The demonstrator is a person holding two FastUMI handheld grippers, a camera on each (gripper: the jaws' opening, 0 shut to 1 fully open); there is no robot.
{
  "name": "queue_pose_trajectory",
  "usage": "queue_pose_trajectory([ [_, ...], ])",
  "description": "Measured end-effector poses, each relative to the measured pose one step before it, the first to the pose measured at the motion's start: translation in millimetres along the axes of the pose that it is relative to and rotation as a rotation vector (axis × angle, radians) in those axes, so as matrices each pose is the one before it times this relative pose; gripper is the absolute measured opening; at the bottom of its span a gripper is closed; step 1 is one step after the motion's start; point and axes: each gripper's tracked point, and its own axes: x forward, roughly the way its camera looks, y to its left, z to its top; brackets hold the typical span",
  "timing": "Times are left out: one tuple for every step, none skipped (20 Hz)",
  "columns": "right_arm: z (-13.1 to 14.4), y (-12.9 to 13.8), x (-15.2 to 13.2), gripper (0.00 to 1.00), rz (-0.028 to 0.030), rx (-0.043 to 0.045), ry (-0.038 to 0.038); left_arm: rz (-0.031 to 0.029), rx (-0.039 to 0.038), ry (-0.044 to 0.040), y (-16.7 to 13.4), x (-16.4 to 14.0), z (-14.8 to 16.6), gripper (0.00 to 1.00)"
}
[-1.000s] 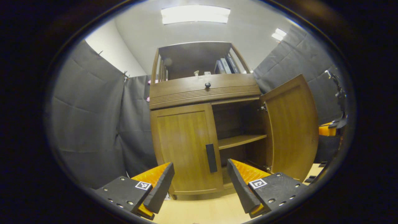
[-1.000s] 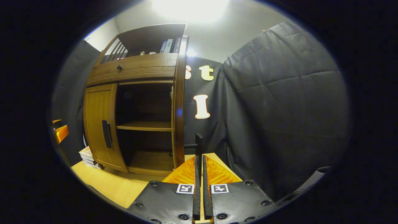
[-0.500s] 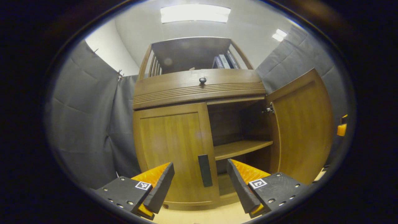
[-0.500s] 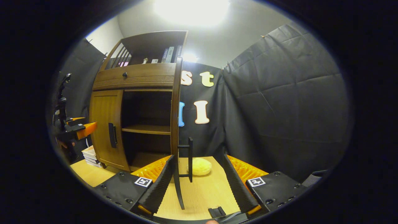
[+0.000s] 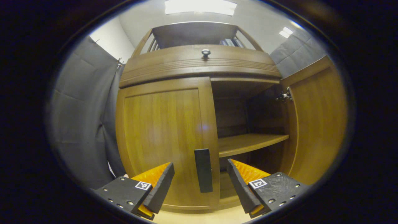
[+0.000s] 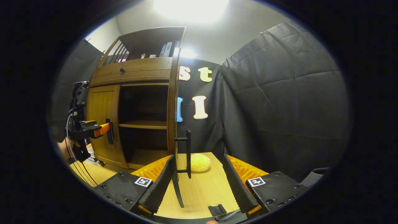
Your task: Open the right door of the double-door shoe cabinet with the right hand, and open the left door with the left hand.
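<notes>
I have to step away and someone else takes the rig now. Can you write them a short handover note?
Right tongs: open, holding nothing, on either side of the right door's handle.
Left tongs: open, lined up with the left door's handle, not gripping it.
Right door: swung wide open, shelf showing. Done.
Left door: shut. Left to do: close the left tongs on its handle and pull it open.

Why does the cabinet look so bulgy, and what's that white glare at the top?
Left gripper view: the fisheye lens bows the left door and drawer front outward. Right gripper view: a ceiling light blows out to white, and the open cabinet's inside stays in deep shadow.
</notes>
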Motion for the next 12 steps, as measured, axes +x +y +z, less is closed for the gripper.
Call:
queue_pose_trajectory([
  [-0.93, 1.74, 1.72, 0.96, 0.00245, -0.00165, 0.00412, 0.00127, -0.01024, 0.01419, -1.6, 0.93, -3.69, 0.93],
  [-1.09, 2.24, 2.05, 0.94, 0.0045, -0.00318, 0.004, 0.00192, -0.00484, 0.01971, -0.84, 0.57, -3.76, 0.91],
  [-0.46, 2.22, 2.04, 0.94, 0.00477, -0.00499, 0.00301, 0.00427, -0.00234, 0.0169, 0.12, -0.38, -3.72, 0.89],
  [-0.33, 2.71, 1.29, 0.94, 0.00588, -0.00462, 0.00111, -0.00176, -0.00706, 0.01505, -1.26, -0.07, -2.43, 0.87],
  [0.06, 2.08, 1.08, 0.94, 0.00558, -0.00198, 0.00141, -0.00138, -0.01035, 0.00818, -1.66, 1.57, -2.46, 0.85],
  [-0.62, 2.57, 1.35, 0.94, 0.00471, 0.00089, 0.00155, -0.00538, -0.01062, 0.01007, -2.4, 2.37, -1.55, 0.83],
  [0.47, 2.88, -0.17, 0.94, 0.00735, 0.0021, -0.00016, -0.00801, -0.00553, 0.01416, -2.7, -1.4, -2.7, 0.82],
  [-0.27, 2.49, 1.04, 0.94, 0.00418, 0.00155, 0.00042, -0.00439, -0.00298, 0.00502, -0.9, -0.33, -0.2, 0.82],
  [-0.35, 1.29, 0.73, 0.94, 0.0039, 0.00155, 0.00212, 0.03145, 0.00317, -0.0089, 6.22, -0.59, -0.05, 0.82],
  [-0.63, 1.52, 0.2, 0.94, 0.0046, 0.00224, 0.00162, -0.00119, -0.00573, -0.0025, 0.27, 5.37, -0.53, 0.71],
  [-0.33, 0.93, -0.18, 0.94, 0.00083, 0.00044, 0.00064, 0.00114, 0.00376, 0.01771, 0.41, -0.69, -5.37, 0.61],
  [-0.83, -0.47, 0.38, 0.94, -0.00169, -0.00016, 0.00123, -0.01431, -0.00722, 0.02183, -1.66, 2.05, -5.05, 0.51],
])
